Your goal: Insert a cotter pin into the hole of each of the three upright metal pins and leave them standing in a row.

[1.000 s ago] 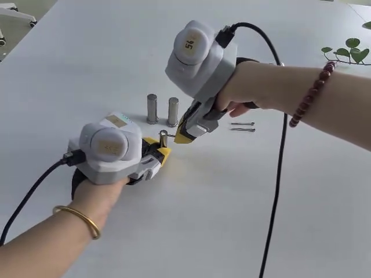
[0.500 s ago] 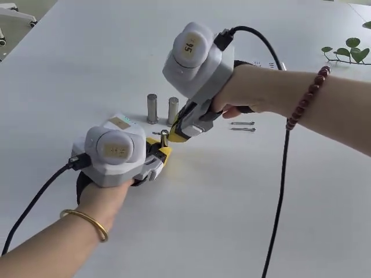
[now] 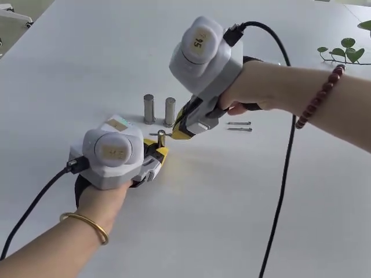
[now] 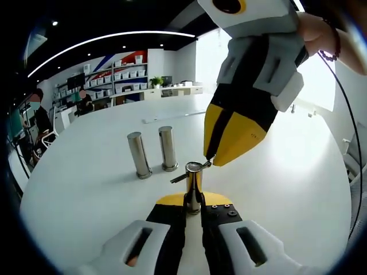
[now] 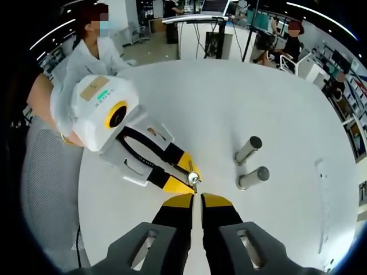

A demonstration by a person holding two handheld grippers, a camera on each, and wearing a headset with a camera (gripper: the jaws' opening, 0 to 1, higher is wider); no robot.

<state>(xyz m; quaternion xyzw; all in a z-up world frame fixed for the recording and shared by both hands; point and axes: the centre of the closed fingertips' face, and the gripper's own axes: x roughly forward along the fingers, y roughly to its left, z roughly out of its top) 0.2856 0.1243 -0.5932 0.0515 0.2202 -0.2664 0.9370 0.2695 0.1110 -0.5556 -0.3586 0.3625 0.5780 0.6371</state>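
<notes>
While I look down through the head view, my left gripper (image 3: 157,153) sits low on the white table (image 3: 232,220). Its jaws are clenched around a short metal pin (image 3: 162,138) that stands upright between them. My right gripper (image 3: 176,135) reaches in from above and to the right, its yellow tips pinched together just beside the pin's top. A cotter pin (image 3: 155,134) sticks out sideways there, through the hole. Two other metal pins (image 3: 149,109) stand upright side by side just behind, apart from both grippers. Two spare cotter pins (image 3: 239,123) lie flat and parallel on the table to the right, under my right hand

Moving to the left gripper view, my own jaws rise from the bottom and grasp the metal pin (image 4: 194,186) low on its shaft. The cotter pin (image 4: 179,178) passes through its head at a slant. The right gripper (image 4: 209,158) hangs above, its yellow tips closed on the cotter pin's raised end. The two other metal pins (image 4: 139,154) stand close together behind and to the left

Turning to the right gripper view, my own jaws (image 5: 196,197) are drawn almost together, tips right at the top of the held pin (image 5: 194,177). The left gripper (image 5: 184,173) comes in from the left with its jaws around that pin. The cotter pin is too thin here for me to make out. The two other metal pins (image 5: 248,150) stand to the right
</notes>
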